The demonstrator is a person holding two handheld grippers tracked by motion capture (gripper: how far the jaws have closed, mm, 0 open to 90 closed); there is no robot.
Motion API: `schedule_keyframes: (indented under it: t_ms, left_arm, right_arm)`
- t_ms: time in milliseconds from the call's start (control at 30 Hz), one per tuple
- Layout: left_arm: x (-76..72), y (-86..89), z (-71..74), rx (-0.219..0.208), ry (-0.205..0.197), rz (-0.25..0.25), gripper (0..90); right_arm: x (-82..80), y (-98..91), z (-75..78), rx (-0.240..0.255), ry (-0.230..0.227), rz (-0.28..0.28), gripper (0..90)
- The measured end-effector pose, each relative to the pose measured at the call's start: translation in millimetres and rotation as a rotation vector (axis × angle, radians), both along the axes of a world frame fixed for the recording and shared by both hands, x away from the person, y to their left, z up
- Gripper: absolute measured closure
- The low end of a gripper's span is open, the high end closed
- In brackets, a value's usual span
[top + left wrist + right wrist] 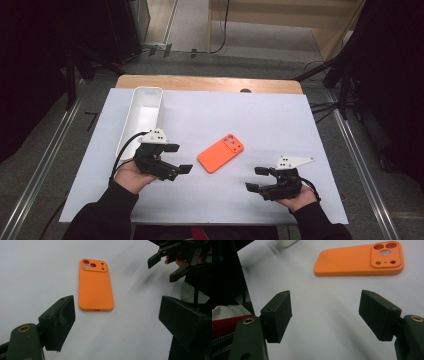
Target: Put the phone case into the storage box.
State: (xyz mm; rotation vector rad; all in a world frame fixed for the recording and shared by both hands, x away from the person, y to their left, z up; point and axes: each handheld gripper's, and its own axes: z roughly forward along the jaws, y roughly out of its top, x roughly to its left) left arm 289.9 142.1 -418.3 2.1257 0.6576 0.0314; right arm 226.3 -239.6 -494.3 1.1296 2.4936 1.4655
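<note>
- Orange phone case [220, 153] — lying untouched on the white table [280, 120], between both grippers.
- Left gripper [179, 160] and right gripper [257, 179] gape empty — pickup not yet started.

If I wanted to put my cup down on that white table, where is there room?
Plenty: the far right stretch beyond the orange phone case is bare, as is the far middle beside the white bin. The near strip is busier, with the left hand-held gripper and right hand-held gripper flanking the case.
</note>
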Motion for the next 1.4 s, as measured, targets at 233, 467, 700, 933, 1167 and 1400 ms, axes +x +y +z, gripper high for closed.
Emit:
schedule_keyframes:
  t_ms: [233, 467, 700, 933, 1167, 1400]
  left_arm:
    - [10.4, -12.5, 0.8, 0.018, -0.004, 0.0, 14.2]
    - [23.2, -23.7, -3.1, 0.027, -0.01, 0.003, 14.2]
    - [31.4, -29.0, -6.9, 0.014, -0.027, 0.013, 14.1]
    - [39.9, -38.2, -14.5, 0.003, -0.019, 0.032, 14.2]
    - [45.7, -51.9, -21.1, 0.034, -0.045, 0.035, 14.2]
    - [47.9, -60.5, -27.7, 0.037, -0.047, 0.043, 14.2]
  right_arm:
    - [0.3, -2.3, 0.0, 0.014, 0.005, -0.007, 25.1]
    - [0.2, -2.5, -0.1, 0.013, 0.007, -0.006, 25.1]
    - [0.5, -2.6, -0.2, 0.012, 0.005, -0.005, 25.1]
    - [0.5, -2.4, -0.2, 0.012, 0.006, -0.004, 25.1]
    - [0.2, -2.8, 0.0, 0.016, 0.011, -0.007, 25.2]
    - [0.4, -3.4, -0.5, 0.016, 0.007, -0.003, 25.1]
